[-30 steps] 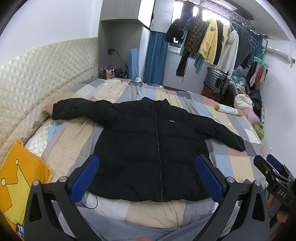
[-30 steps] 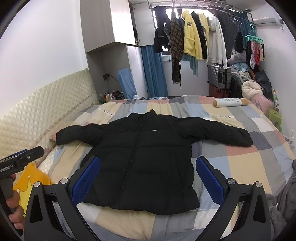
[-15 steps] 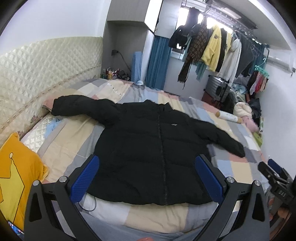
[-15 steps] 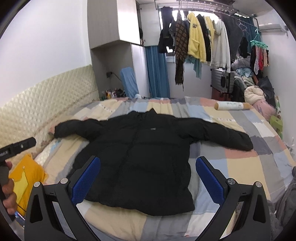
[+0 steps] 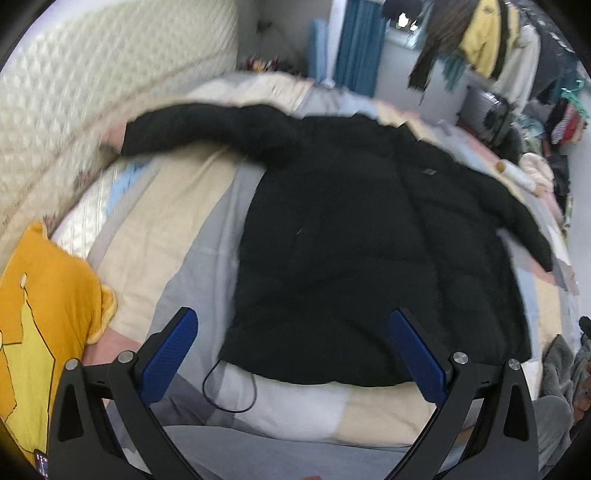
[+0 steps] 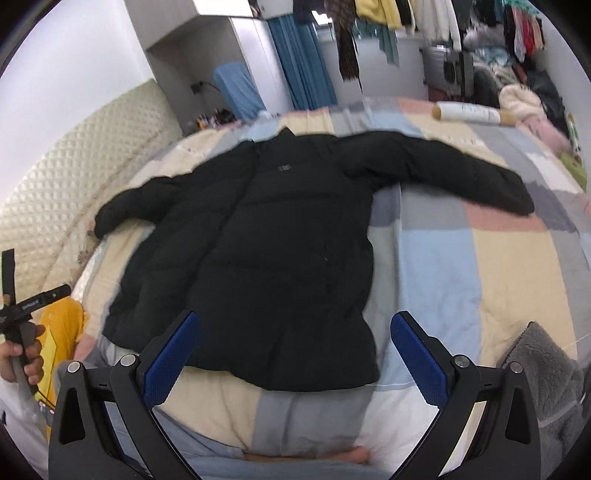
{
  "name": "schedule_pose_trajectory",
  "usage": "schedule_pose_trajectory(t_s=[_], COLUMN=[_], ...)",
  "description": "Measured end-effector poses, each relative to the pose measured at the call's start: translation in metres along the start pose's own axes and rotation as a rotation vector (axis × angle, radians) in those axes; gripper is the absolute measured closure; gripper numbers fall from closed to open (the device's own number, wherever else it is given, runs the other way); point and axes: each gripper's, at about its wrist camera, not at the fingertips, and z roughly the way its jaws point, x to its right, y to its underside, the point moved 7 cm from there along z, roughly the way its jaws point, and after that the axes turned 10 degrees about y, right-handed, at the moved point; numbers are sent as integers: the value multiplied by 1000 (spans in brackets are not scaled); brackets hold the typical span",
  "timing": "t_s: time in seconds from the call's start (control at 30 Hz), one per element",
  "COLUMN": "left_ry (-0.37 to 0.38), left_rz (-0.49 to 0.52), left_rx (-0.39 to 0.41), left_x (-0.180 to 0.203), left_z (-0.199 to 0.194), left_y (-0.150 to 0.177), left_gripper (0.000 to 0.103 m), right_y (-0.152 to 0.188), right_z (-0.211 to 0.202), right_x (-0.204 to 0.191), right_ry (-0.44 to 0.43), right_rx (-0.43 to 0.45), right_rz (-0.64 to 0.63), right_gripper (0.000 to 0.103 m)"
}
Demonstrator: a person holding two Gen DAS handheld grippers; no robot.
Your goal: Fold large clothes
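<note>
A black puffer jacket (image 5: pixel 354 236) lies flat, front up, on the patchwork quilt (image 5: pixel 173 221), both sleeves spread out. It also shows in the right wrist view (image 6: pixel 266 251). My left gripper (image 5: pixel 293 354) is open and empty, held above the jacket's hem at its left half. My right gripper (image 6: pixel 293 354) is open and empty, held above the hem at its right half. Neither touches the jacket. The left gripper's handle, held in a hand, shows at the left edge of the right wrist view (image 6: pixel 26 310).
A yellow cushion (image 5: pixel 40 332) lies at the bed's left, by the quilted headboard (image 5: pixel 92 74). A thin black cord (image 5: pixel 229 387) loops below the hem. A grey fleece (image 6: pixel 543 380) lies at the right. A white roll (image 6: pixel 469 112) lies far right. Hanging clothes (image 6: pixel 406 18) fill the back.
Both grippers have moved forward and tilted down toward the jacket, which now fills more of each view. Both stay open. The jacket has not moved.
</note>
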Motion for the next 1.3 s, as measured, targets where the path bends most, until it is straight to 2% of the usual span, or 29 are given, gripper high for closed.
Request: schedule_pose_trajectory(t_s=[0.1, 0.37, 0.57, 0.63, 0.67, 0.7, 0.77, 0.83, 0.87, 0.9, 0.97, 1.03, 1.07, 1.1, 1.13, 1.17, 1.2, 1.3], left_ry=[18, -3, -51, -57, -53, -44, -25, 11, 8, 8, 4, -5, -1, 17, 51, 69, 77, 122], left_rz=[-52, -135, -165, -174, -184, -188, -184, -200, -200, -189, -167, -161, -164, -172, -185, -193, -182, -170], left_rx=[-71, -228, -336, -372, -378, -374, -362, -363, -359, -349, -336, -320, -310, -302, -296, -282, -254, -196], left_x=[-18, -53, -65, -67, -67, -67, -63, -58, -56, -53, -48, -48, -48, -48, -47, -46, -44, -37], left_z=[27, 89, 135, 148, 151, 153, 156, 156, 154, 151, 143, 133, 127, 121, 119, 110, 99, 72], left_y=[2, 12, 26, 32, 34, 34, 34, 36, 36, 35, 36, 37, 38, 38, 38, 38, 36, 29], left_gripper=[0, 1, 1, 2, 2, 2, 8, 24, 26, 32, 41, 58, 63, 79, 89, 90, 94, 98], right_y=[3, 9, 21, 26, 27, 31, 34, 35, 37, 40, 42, 40, 38, 38, 36, 32, 31, 24], right_z=[25, 94, 145, 155, 157, 160, 159, 156, 155, 159, 161, 159, 153, 148, 142, 132, 126, 95], right_x=[11, 33, 31, 29, 25, 17, 3, -8, -14, -15, -13, -12, -13, -14, -15, -16, -18, -26], right_ry=[-21, -75, -100, -102, -112, -139, -167, -177, -180, -169, -161, -162, -167, -170, -170, -161, -159, -164], right_rx=[-80, -303, -478, -515, -529, -553, -560, -552, -556, -563, -574, -569, -553, -538, -522, -495, -474, -413], right_rz=[13, 14, 0, -11, -19, -48, -104, -156, -183, -193, -150, -127, -127, -131, -139, -155, -165, -215], right_gripper=[0, 0, 2, 9, 17, 30, 43, 44, 44, 44, 44, 56, 68, 80, 86, 92, 94, 96])
